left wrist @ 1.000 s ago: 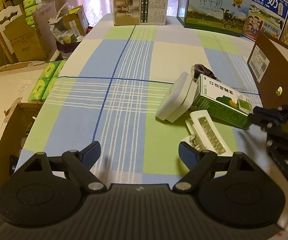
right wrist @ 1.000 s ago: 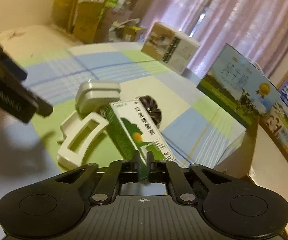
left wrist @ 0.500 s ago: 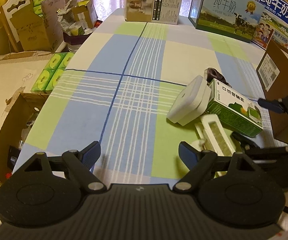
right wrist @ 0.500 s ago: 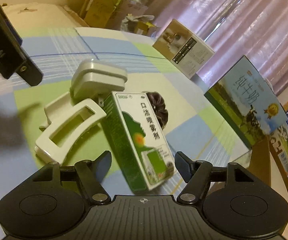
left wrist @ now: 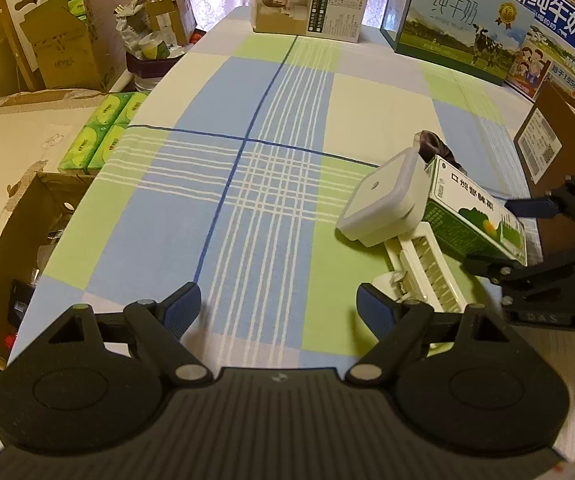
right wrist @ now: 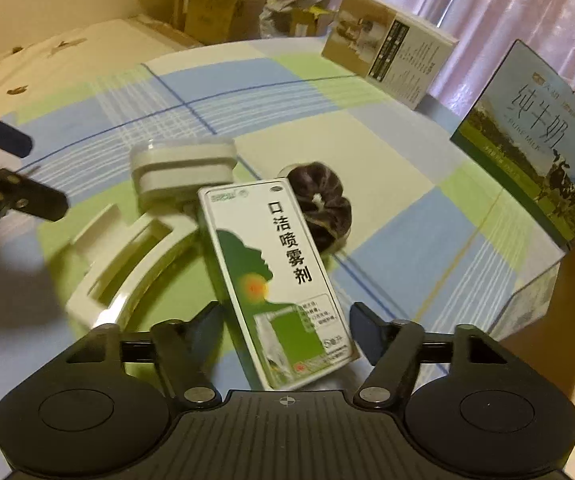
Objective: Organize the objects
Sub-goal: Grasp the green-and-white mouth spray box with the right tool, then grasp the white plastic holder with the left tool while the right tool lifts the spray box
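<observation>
Sitting on the table with the blue, green and cream checked cloth (left wrist: 271, 168) is a small pile of things. The right gripper (right wrist: 287, 324) has its two fingers spread wide, and the near end of the green and white flat cardboard box with black writing (right wrist: 271, 272) lies between them. The fingers are close to the box sides, but I cannot tell if they touch it.

Just past the box, a little to the right of it, is a dark brown puffy hair scrunchie (right wrist: 323, 204). Ahead and to the left of the right gripper sits a white square plastic box with rounded corners (right wrist: 183, 168), tipped up. In front of that lies a cream plastic hair claw clip (right wrist: 127, 260), resting against the green box.

The left gripper (left wrist: 279, 308) is also wide open and holds nothing. It hangs over bare cloth. The pile is off to its right, and the claw clip is just beside its right finger.

Far ahead of both grippers stand a tan cardboard box (left wrist: 311, 2) and a blue and green milk carton box (left wrist: 459, 28).
</observation>
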{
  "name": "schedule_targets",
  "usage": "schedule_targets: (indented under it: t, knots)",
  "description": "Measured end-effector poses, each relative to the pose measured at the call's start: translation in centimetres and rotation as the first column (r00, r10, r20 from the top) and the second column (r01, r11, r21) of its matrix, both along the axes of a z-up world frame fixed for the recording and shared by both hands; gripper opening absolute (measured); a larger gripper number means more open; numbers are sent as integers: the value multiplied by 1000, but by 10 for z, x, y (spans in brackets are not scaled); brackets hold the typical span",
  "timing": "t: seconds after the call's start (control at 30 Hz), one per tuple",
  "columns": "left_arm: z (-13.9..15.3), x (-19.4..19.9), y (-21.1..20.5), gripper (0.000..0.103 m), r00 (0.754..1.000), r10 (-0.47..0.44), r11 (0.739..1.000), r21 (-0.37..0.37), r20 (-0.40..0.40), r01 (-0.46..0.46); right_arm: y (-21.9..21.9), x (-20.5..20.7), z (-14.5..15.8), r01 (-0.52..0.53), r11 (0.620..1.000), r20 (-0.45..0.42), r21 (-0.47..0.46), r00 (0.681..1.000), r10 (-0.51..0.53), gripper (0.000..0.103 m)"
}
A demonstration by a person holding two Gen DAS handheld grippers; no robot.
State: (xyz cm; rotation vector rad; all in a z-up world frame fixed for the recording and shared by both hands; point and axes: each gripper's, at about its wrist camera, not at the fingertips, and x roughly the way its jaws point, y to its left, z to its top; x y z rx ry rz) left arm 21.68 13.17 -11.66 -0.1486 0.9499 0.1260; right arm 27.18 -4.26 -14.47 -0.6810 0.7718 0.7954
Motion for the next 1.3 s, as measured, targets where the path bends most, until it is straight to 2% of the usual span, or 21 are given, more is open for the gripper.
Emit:
schedule_targets:
  t: [0.13,0.3,0.47,0.6,0.77,0.87,0.93,0.97,1.07,1.1,1.3]
  knots:
    - [0,-1,-4,82,1000,-23,1000,-10,-1,23,-13,-17,6,39,999,-60,1,997,-39,56]
    - [3,-4,-14,83,998,-57,997,-46,23,58,-31,-46,12,173,985,-111,-2,979,-172,55]
    - [5,-4,-35,83,993,-110,992,-59,43,112,-53,-66,17,349,937,-129,23,930,-343,56]
    - [5,-2,-52,83,988,-146,987,-57,48,149,-74,-73,23,445,893,-161,69,888,-431,56]
    - [-2,12,-70,83,990,-139,989,-47,18,140,-91,-69,24,514,855,-181,68,849,-496,56]
    - [-9,22,-80,83,991,-135,991,-13,6,135,-99,-70,24,526,847,-204,72,839,-504,56]
    - [-13,26,-85,79,992,-127,992,26,-2,127,-101,-72,25,523,849,-202,78,842,-500,56]
    - [-15,28,-86,73,992,-127,991,32,-1,127,-102,-75,25,523,848,-202,84,843,-499,56]
    - [-17,26,-88,49,988,-152,988,36,-14,153,-106,-80,25,517,850,-208,98,846,-490,54]
    - [-17,24,-88,45,988,-156,987,43,-17,156,-106,-82,26,515,851,-209,100,847,-488,54]
    - [-12,5,-89,38,979,-201,975,96,-26,202,-114,-94,28,518,849,-219,104,845,-488,54]
